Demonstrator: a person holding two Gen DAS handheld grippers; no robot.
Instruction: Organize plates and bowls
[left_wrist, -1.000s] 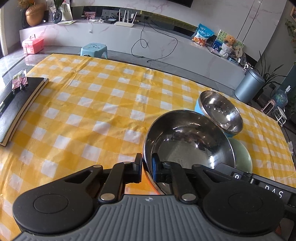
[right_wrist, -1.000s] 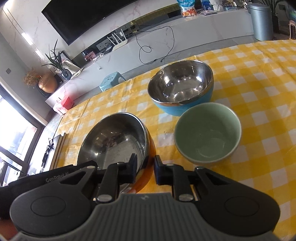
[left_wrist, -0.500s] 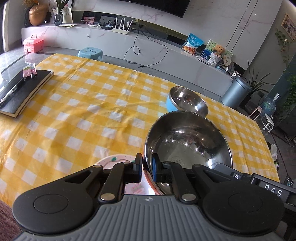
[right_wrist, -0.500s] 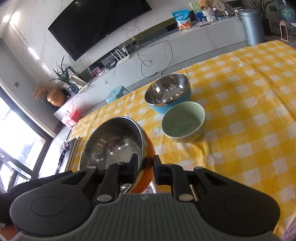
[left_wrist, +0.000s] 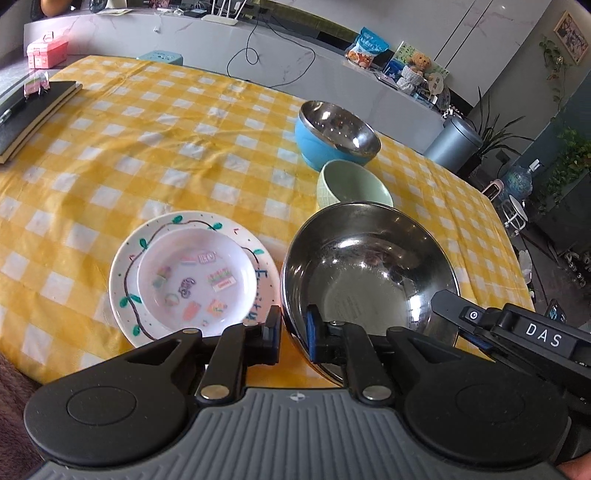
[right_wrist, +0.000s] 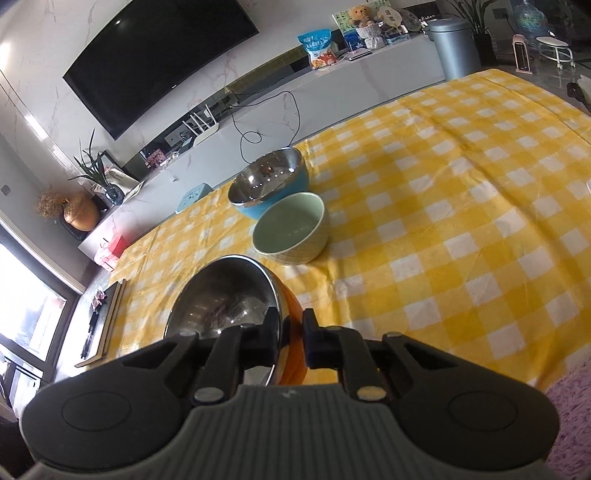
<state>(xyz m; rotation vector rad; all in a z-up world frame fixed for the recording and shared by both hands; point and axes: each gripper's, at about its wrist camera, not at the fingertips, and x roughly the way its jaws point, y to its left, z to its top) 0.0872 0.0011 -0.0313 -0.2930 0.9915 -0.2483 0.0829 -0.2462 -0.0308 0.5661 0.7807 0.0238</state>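
Both grippers hold one large steel bowl with an orange outside (left_wrist: 369, 266) by its rim, above the yellow checked table (left_wrist: 147, 147). My left gripper (left_wrist: 293, 328) is shut on its near-left rim. My right gripper (right_wrist: 290, 341) is shut on its right rim; the bowl also shows in the right wrist view (right_wrist: 225, 302). A small white plate (left_wrist: 192, 277) lies on a larger decorated plate (left_wrist: 125, 266) to the bowl's left. A green bowl (left_wrist: 352, 184) and a blue steel-lined bowl (left_wrist: 332, 133) stand beyond, also seen in the right wrist view as the green bowl (right_wrist: 291, 229) and blue bowl (right_wrist: 269, 181).
A black notebook (left_wrist: 26, 114) lies at the table's far left edge. A pink rug (right_wrist: 569, 413) lies below the table's near edge. A grey bin (left_wrist: 452, 144) and a long cabinet (left_wrist: 221, 48) stand past the table.
Both grippers have lifted the steel bowl higher and drawn it back toward the near edge. The stacked plates underneath have come into view at the left.
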